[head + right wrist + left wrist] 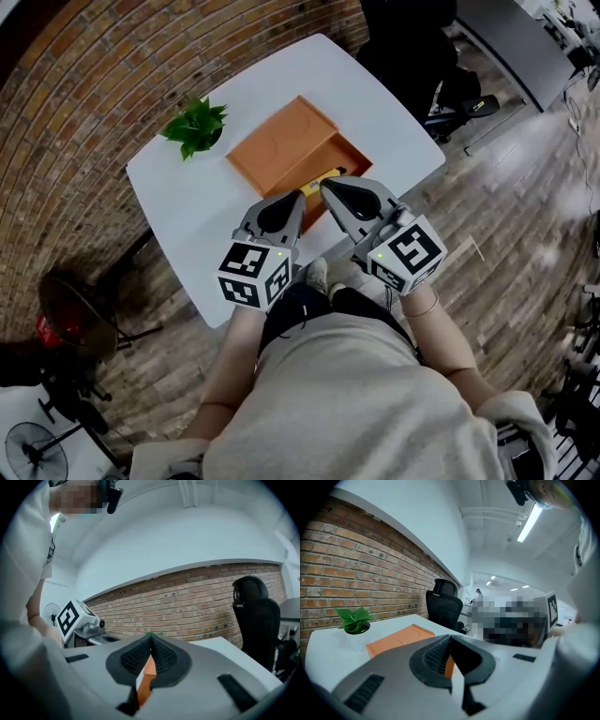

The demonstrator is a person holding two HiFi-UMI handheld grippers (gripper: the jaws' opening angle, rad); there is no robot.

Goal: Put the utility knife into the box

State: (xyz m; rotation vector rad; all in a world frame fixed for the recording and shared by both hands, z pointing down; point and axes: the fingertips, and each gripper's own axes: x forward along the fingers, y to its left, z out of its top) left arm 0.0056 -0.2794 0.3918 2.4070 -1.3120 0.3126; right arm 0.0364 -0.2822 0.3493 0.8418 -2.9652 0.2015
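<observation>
The left gripper (pixel 298 195) and right gripper (pixel 328 186) sat at the six o'clock edge of the orange box (pixel 352 150). Each was pressed together and pinched nothing. The yellow utility knife (pixel 325 174) lay inside the box's open end, at four o'clock from its lid (pixel 281 145), on the white desk (pixel 187 206).

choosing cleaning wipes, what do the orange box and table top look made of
Orange box: likely cardboard or thin wood, matte; flat even colour, no glare.
Table top: probably white laminate or painted board, smooth; uniform, no grain visible.
</observation>
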